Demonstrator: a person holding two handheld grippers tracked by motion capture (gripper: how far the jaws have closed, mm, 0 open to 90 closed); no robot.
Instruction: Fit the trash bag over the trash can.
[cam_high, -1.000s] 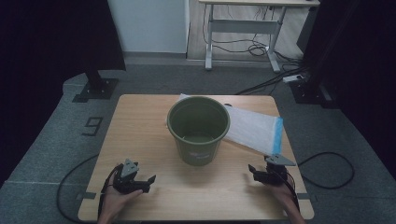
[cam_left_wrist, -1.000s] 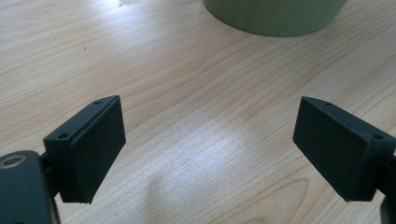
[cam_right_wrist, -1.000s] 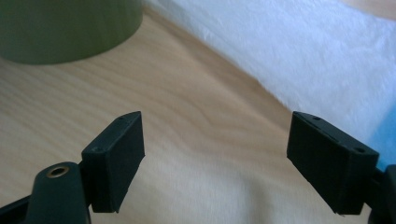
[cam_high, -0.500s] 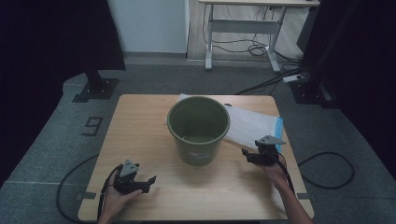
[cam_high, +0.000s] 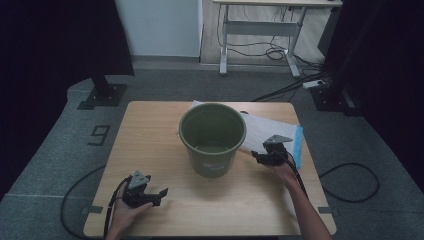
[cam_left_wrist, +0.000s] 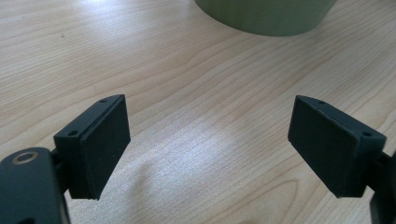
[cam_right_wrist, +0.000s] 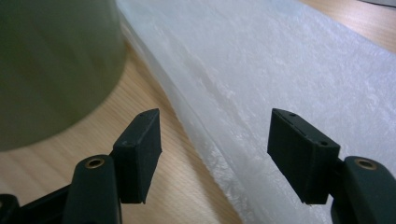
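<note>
Since the earlier frames my right gripper (cam_high: 261, 157) has travelled from the lower right of the high view up toward the centre right. It now sits at the near edge of the flat white translucent plastic bag with a blue strip along one end (cam_high: 272, 131), just right of the round olive-green plastic bucket (cam_high: 212, 137). Its jaws have just been closing a little, yet they stand apart with nothing pinched; in the right gripper view (cam_right_wrist: 212, 156) the bag's crinkled edge (cam_right_wrist: 280, 84) runs between and beyond them, untouched by the pads.

My left gripper (cam_high: 155, 196) has kept its place at the lower left of the high view, low over the pale wooden table (cam_high: 150, 135), jaws spread and empty. In the left gripper view (cam_left_wrist: 210, 147) bare wood grain lies between the pads, and the bucket's base (cam_left_wrist: 266, 16) shows at the top edge.

The bucket stands upright in the middle of the table and covers the bag's left part. Beyond the table, upper centre of the high view, a metal desk frame (cam_high: 260, 30) stands over loose cables. A black stand base (cam_high: 102, 92) sits at upper left.
</note>
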